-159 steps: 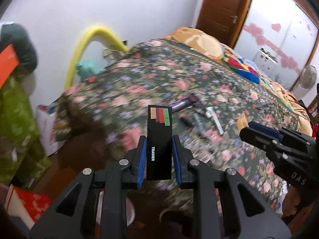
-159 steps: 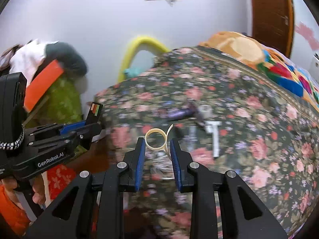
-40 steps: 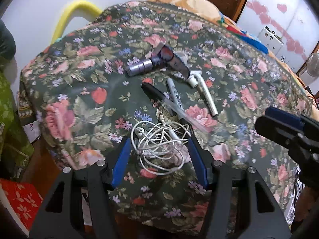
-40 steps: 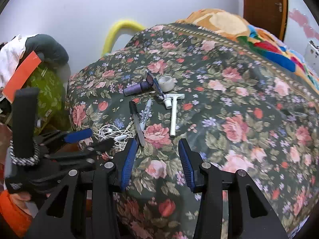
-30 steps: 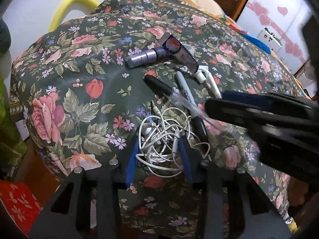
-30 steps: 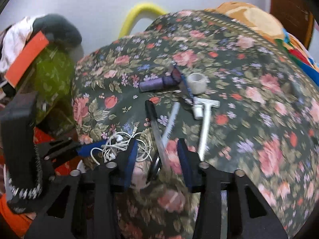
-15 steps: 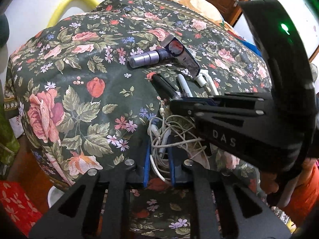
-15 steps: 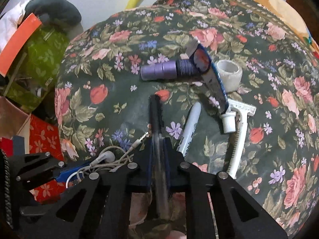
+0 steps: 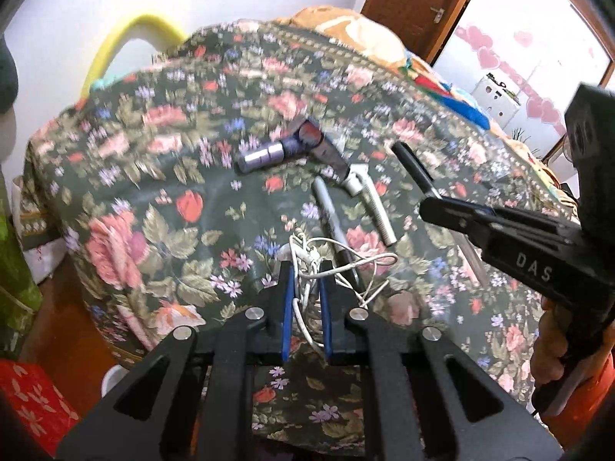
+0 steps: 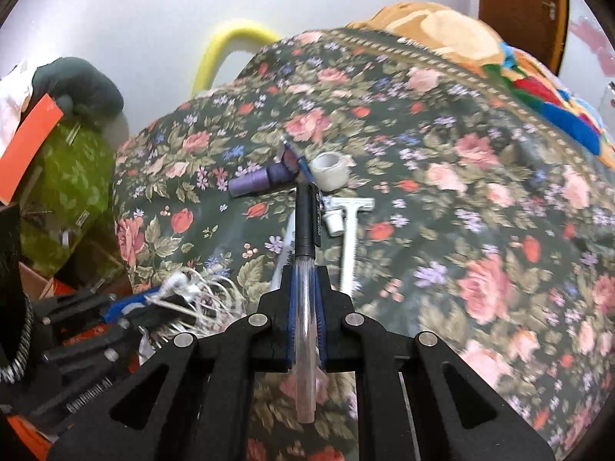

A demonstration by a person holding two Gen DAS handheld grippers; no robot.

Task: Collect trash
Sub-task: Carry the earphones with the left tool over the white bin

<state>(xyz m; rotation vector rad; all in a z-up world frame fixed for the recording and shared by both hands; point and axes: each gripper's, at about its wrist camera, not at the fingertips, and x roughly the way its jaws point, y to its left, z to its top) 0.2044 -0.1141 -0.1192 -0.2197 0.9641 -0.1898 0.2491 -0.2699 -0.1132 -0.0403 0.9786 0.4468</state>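
My left gripper (image 9: pixel 306 269) is shut on a tangle of white earphone wires (image 9: pixel 307 257), lifted just above the flowered bedspread (image 9: pixel 161 207). My right gripper (image 10: pixel 305 272) is shut on a clear pen with a black cap (image 10: pixel 307 223) and holds it above the bed; it also shows in the left wrist view (image 9: pixel 415 171). A grey marker (image 9: pixel 330 215), a white razor (image 10: pixel 351 238), a purple tube (image 10: pixel 255 184), a flat tube (image 9: pixel 319 144) and a white tape roll (image 10: pixel 330 171) lie on the bedspread.
A yellow foam arch (image 10: pixel 226 50) stands against the white wall behind the bed. Green bags and clothes (image 10: pixel 65 161) are piled left of the bed. A red box (image 9: pixel 30 403) sits on the floor. A brown door (image 9: pixel 419 4) is at the back right.
Both grippers have closed and lifted: the left on the earphone wires, the right on the pen. The pen is off the bedspread and both grippers have pulled back from the bed.
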